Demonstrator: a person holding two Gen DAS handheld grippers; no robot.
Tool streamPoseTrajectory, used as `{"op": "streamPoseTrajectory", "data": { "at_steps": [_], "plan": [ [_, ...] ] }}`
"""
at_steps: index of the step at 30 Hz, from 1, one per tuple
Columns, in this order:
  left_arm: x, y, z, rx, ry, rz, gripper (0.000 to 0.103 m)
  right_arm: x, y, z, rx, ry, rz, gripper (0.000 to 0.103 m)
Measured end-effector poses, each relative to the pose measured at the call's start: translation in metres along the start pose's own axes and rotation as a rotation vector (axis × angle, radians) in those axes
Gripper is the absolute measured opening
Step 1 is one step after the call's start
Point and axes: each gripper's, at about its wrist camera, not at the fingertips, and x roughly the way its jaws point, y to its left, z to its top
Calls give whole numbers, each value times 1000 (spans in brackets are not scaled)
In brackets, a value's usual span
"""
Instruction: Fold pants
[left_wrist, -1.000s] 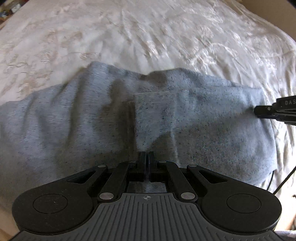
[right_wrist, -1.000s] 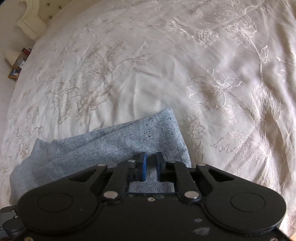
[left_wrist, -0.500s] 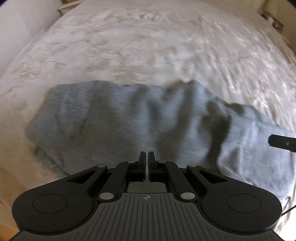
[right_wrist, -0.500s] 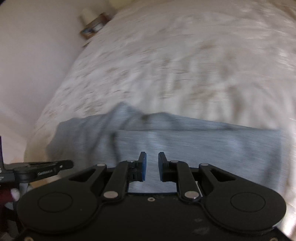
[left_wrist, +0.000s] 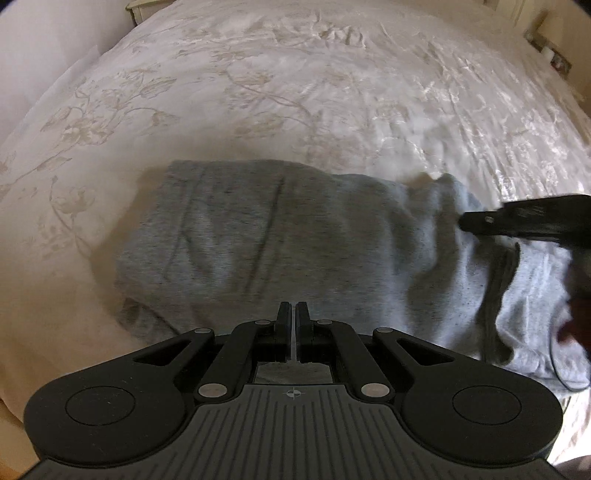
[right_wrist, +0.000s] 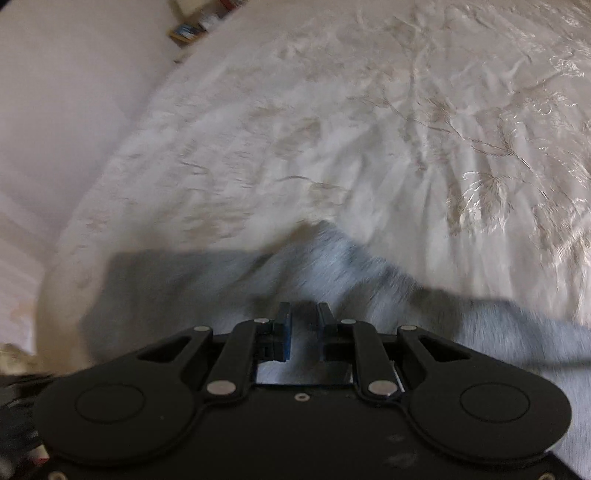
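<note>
1. The grey pants (left_wrist: 280, 236) lie folded across the near part of a white embroidered bedspread (left_wrist: 295, 92); their right end is rumpled and partly behind the right gripper (left_wrist: 480, 223).
2. The left gripper (left_wrist: 294, 317) has its jaws pressed together with only a sliver of gap. Grey cloth shows behind them, but whether a thin layer is pinched cannot be told.
3. In the right wrist view the right gripper's jaws stand a little apart with pale grey cloth in the gap; heavy blur hides whether the pads press on it.
4. The near edge of the pants is cut off by both gripper bodies.
</note>
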Motion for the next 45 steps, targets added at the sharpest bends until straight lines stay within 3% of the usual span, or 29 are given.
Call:
{"op": "streamPoseTrajectory", "data": {
  "at_steps": [2, 5, 9, 12, 16, 21, 25, 27, 28, 29, 35, 42, 45],
  "plan": [
    [-2, 12, -1, -1, -5, -32, 3, 19, -6, 9, 28, 7, -75, 12],
    [-3, 28, -3, 1, -12, -40, 3, 36, -11, 18, 64, 8, -118, 7],
    [-6, 53, -3, -45, -39, -67, 4, 24, -3, 18, 56, -30, -130, 16],
    [-9, 70, -2, -79, -63, -61, 4, 4, 8, 6, 38, -45, -113, 16],
    [-6, 94, 1, -124, -66, -59, 4, -19, 25, -32, -10, 4, -95, 21],
    [-2, 113, 4, -146, -78, -64, 4, -20, 43, -85, -51, 144, -101, 23],
    [-3, 131, 8, -188, -102, -72, 5, -27, 56, -110, -80, 143, -127, 26],
    [-5, 142, 5, -223, -107, -92, 23, -33, 60, -114, -64, 124, -134, 29],
    [-6, 146, 3, -233, -106, -102, 44, -35, 62, -116, -55, 117, -137, 29],
    [-6, 150, -1, -237, -102, -115, 56, -37, 63, -116, -49, 112, -139, 29],
    [-7, 147, -24, -215, -67, -146, 57, -54, 68, -117, -19, 83, -156, 30],
    [13, 130, -45, -308, -5, -260, 61, -77, 63, -115, 15, 22, -192, 33],
    [26, 124, -45, -323, 6, -277, 68, -83, 63, -113, 17, 13, -199, 33]
  ]
}}
